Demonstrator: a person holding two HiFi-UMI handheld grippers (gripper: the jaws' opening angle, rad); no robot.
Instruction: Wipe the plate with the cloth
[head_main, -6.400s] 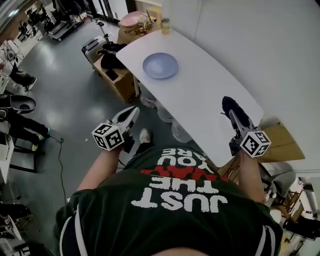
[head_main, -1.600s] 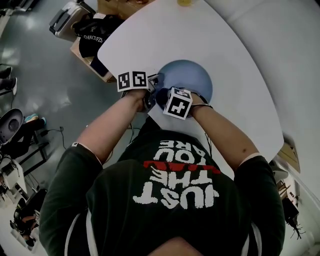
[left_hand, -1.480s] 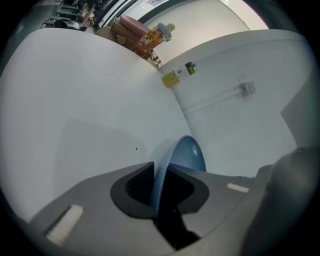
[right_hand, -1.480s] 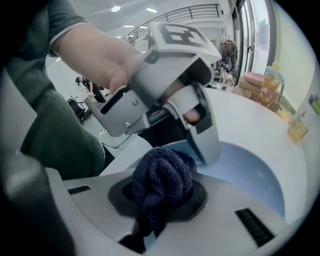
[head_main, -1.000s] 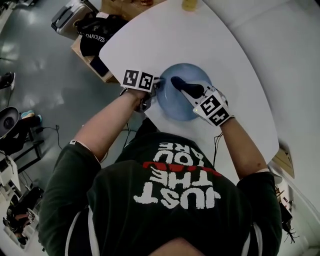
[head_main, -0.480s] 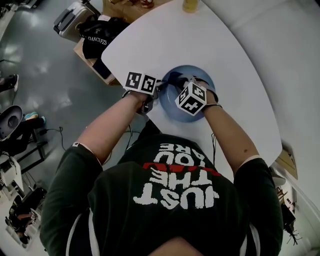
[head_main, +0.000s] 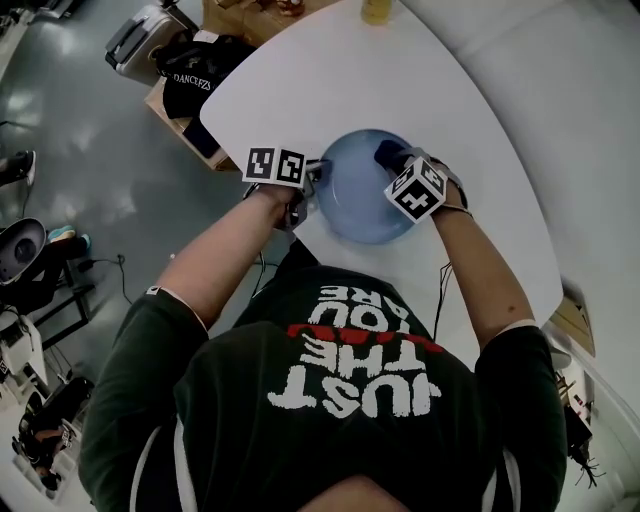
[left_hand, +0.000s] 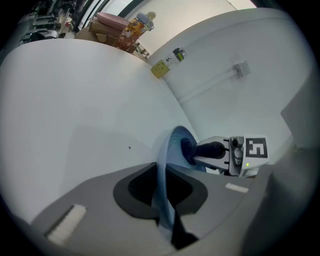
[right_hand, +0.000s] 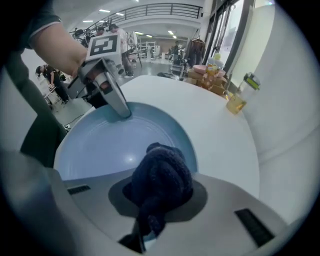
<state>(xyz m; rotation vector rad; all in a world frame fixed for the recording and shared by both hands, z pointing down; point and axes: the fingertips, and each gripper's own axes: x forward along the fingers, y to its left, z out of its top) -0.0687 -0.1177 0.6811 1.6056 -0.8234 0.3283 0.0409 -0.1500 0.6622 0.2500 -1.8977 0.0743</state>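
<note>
Looking steeply down in the head view, a blue plate (head_main: 360, 212) is seen on a white table (head_main: 330, 80), near the table's front edge. The left gripper (head_main: 316, 176) is clamped on the plate's left rim. The right gripper (head_main: 392, 160) is pointed down into the far right part of the dish, with a dark cloth (head_main: 384, 152) at its tip. Bare tabletop is seen beyond the plate and to its right. On the left, the table's edge lies just beside the plate, with open floor below.

In the left gripper view, the jaws are pressed almost together on the thin rim, which is seen edge-on. The cloth appears to be touching the inside of the dish.

In the right gripper view, the jaws are pinched on the bunched cloth, and a rounded wad is pushed out in front of them over the plate. A yellow bottle (right_hand: 239, 99) is seen well apart, near the far edge.

The wipe is probably best done with the wad pressed flat and swept in overlapping arcs from rim to centre. The clamped jaws should be avoided, and the rim grip held firm so that the plate is not pushed toward the near or left edge.
</note>
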